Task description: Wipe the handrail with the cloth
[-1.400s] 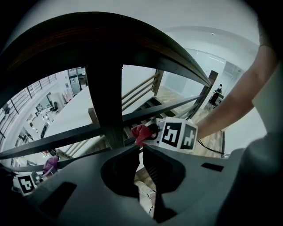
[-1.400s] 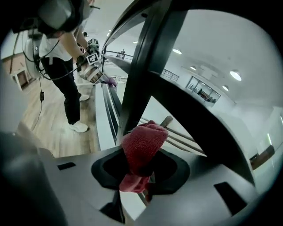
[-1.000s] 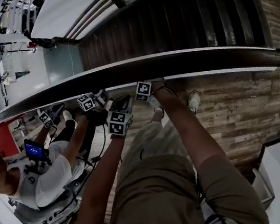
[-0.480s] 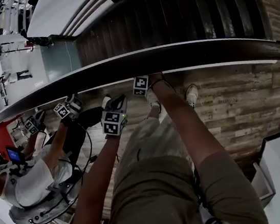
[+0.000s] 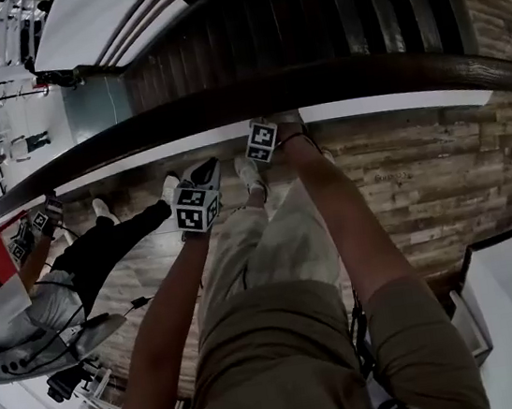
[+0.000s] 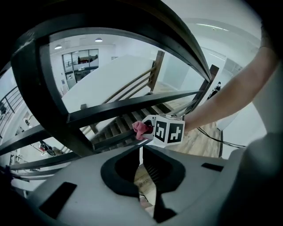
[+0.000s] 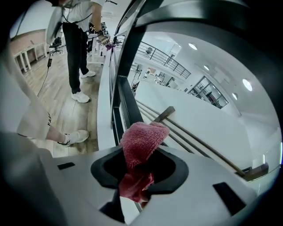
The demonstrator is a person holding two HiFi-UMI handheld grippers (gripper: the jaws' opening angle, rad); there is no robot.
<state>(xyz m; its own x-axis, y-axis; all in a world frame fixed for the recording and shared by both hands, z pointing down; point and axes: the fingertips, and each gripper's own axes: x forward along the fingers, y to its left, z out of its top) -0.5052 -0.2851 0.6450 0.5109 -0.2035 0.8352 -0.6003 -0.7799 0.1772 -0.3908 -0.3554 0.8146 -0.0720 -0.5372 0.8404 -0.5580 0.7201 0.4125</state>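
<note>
- Both tongs sit further along the handrail (image 5: 352,79) than a second ago, and the other person (image 5: 25,311) is now farther off at the left.
- Handrail runs left to right across the head view, with dark stairs (image 5: 306,22) beyond it.
- Right tongs (image 7: 139,155) clamp the red cloth (image 7: 142,139), whose free end sticks up beside the rail.
- Left tongs (image 6: 141,152) are closed and empty, just beside the right.

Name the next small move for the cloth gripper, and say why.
Probably lift the right gripper so the pink cloth presses onto the handrail: its jaws clamp the cloth, yet the rail arcs above it, apparently untouched.
</note>
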